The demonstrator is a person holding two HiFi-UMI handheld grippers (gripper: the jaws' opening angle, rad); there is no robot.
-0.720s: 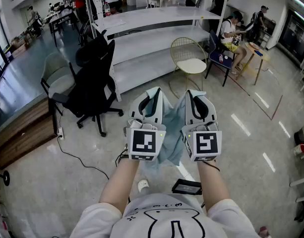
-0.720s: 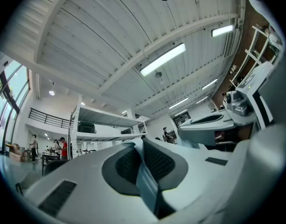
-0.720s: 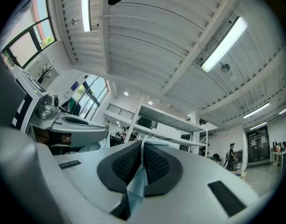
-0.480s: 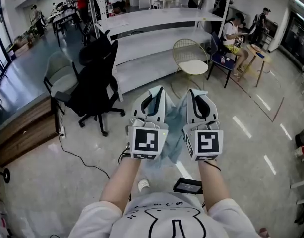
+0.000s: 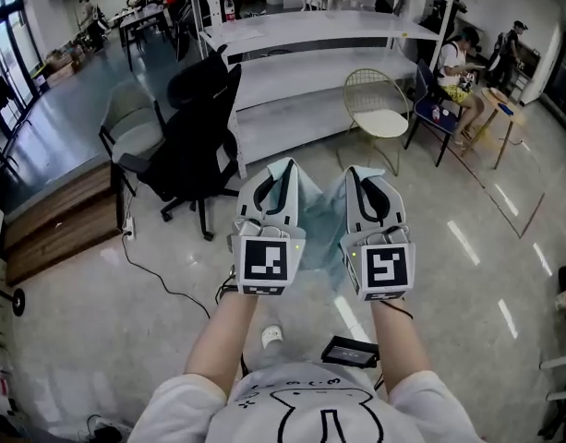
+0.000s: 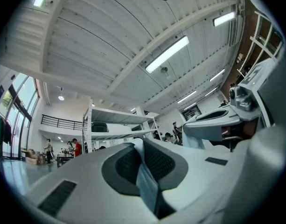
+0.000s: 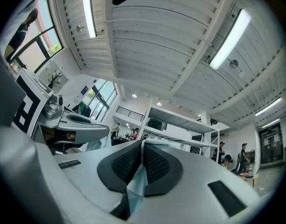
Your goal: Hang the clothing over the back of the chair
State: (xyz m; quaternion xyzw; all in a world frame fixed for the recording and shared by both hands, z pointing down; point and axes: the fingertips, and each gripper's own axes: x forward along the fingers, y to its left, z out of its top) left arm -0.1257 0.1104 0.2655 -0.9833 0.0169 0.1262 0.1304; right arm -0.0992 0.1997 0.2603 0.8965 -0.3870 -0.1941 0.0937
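The clothing (image 5: 321, 240), a pale blue cloth, hangs in the head view between the left gripper (image 5: 284, 170) and the right gripper (image 5: 358, 173). The two grippers sit side by side above the floor (image 5: 98, 321), each pinching an edge. A black office chair (image 5: 198, 141) stands at ten o'clock from them and a wire chair (image 5: 379, 109) at one o'clock, both well apart. I cannot tell which chair is meant.

In the left gripper view the jaws are pressed together on a fold of the clothing (image 6: 146, 181), which runs down between the dark pads.

In the right gripper view the jaws likewise clamp a strip of it (image 7: 135, 183).

To do the carry well, I judge that both pinches should be kept firm. The hands should spread to open the cloth out, and its top edge should be lifted clear of the chair's back before it is lowered across.
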